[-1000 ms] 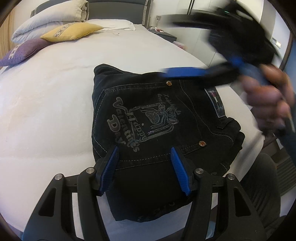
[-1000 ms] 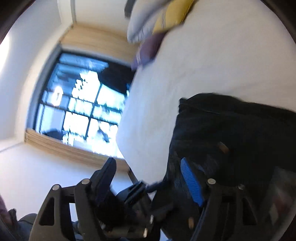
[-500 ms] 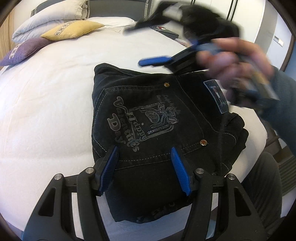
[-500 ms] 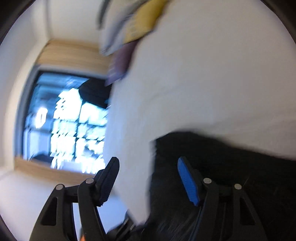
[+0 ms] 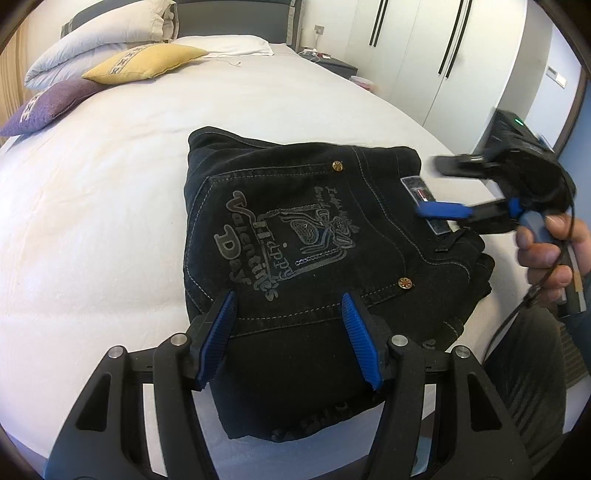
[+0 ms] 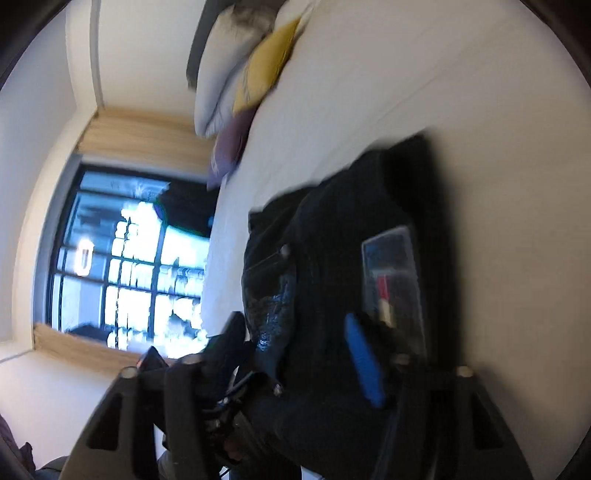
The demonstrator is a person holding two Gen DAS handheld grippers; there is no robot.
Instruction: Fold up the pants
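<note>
A pair of black jeans (image 5: 295, 258) lies folded into a compact rectangle on the white bed (image 5: 92, 221), back pocket facing up with a grey "Happy Valentine's Day" print (image 5: 280, 243) across it and brass rivets at the pocket corners. In the left wrist view the jeans sit at the centre and run toward the bed's near edge at 6 o'clock.

The left gripper (image 5: 288, 332) hangs over the near end of the fold at 6 o'clock, its blue-padded jaws spread apart with the denim showing between them; whether the pads touch the cloth I cannot tell.

The right gripper (image 5: 439, 188) enters from 3 o'clock, held in a hand (image 5: 550, 251), and reaches over the waistband edge by the rectangular brand patch (image 5: 424, 203). Its jaws have just been closing but stand apart, one blue-padded finger (image 5: 443, 210) over the patch and the other black finger above it at about 2 o'clock; nothing is pinched. Its own view is blurred, with the jeans (image 6: 332, 295) and the patch (image 6: 395, 280) ahead of its jaws (image 6: 295, 339).

At 10 to 11 o'clock, near the headboard, lie a purple cushion (image 5: 48, 107), a yellow cushion (image 5: 144, 62) and white pillows (image 5: 103, 33). White wardrobe doors (image 5: 443, 55) stand at 1 o'clock.
</note>
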